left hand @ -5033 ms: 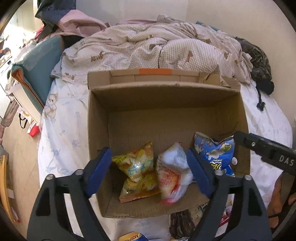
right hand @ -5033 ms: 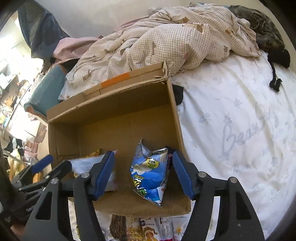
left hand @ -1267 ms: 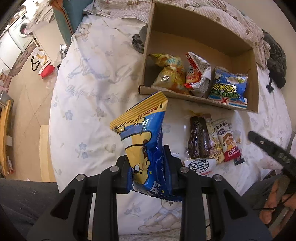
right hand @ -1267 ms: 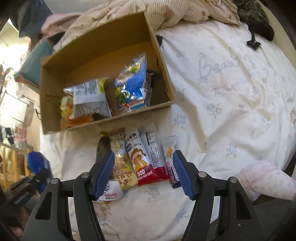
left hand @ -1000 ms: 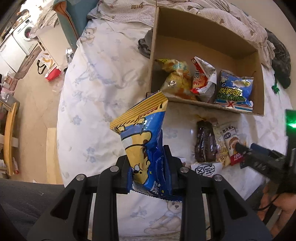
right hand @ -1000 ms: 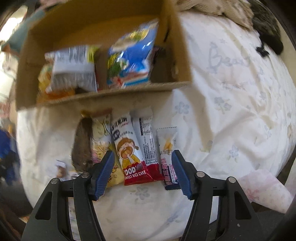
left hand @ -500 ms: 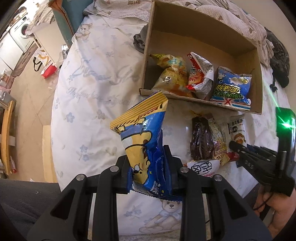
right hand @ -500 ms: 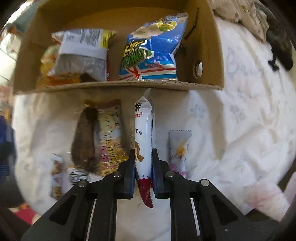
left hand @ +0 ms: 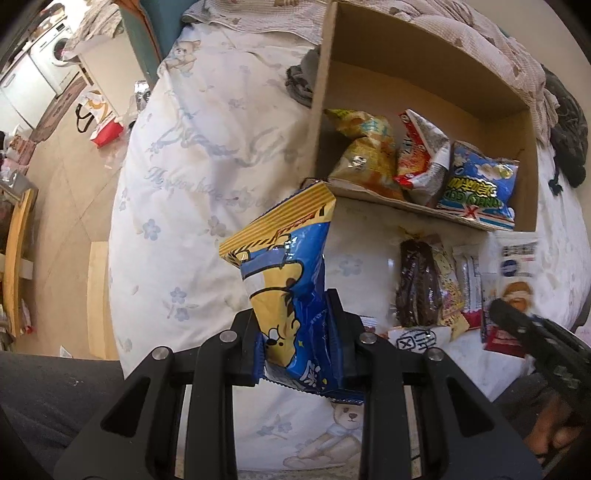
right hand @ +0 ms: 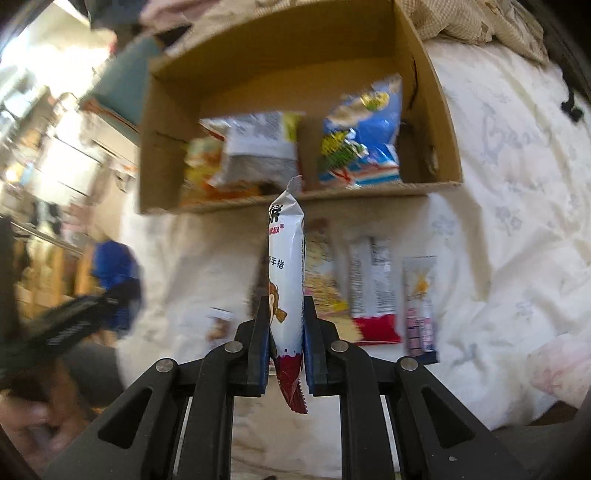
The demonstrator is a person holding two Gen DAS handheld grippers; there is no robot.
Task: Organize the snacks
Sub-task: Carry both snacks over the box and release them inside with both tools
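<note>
My left gripper (left hand: 295,328) is shut on a blue and yellow snack bag (left hand: 284,273), held upright above the bed. My right gripper (right hand: 285,328) is shut on a white and red rice cake packet (right hand: 286,258), lifted off the sheet and standing on end. In the left wrist view the right gripper (left hand: 535,332) shows at the right edge over the loose snacks. A cardboard box (left hand: 424,210) lies on the bed and holds a yellow bag (left hand: 365,147), a red and silver bag (left hand: 421,155) and a blue bag (left hand: 476,184). Several small packets (right hand: 373,291) lie on the sheet before the box.
A white floral bedsheet (left hand: 184,177) covers the bed. A checked blanket (left hand: 480,33) is heaped behind the box, with dark clothing (left hand: 565,125) to its right. The floor (left hand: 62,177), with a red and white bag (left hand: 99,118), lies past the bed's left edge. A person's hand (left hand: 550,435) holds the right gripper.
The right gripper came down over the packets, shut on the rice cake packet and lifted it off the sheet. The left gripper has kept its hold on the blue bag, barely moving.
</note>
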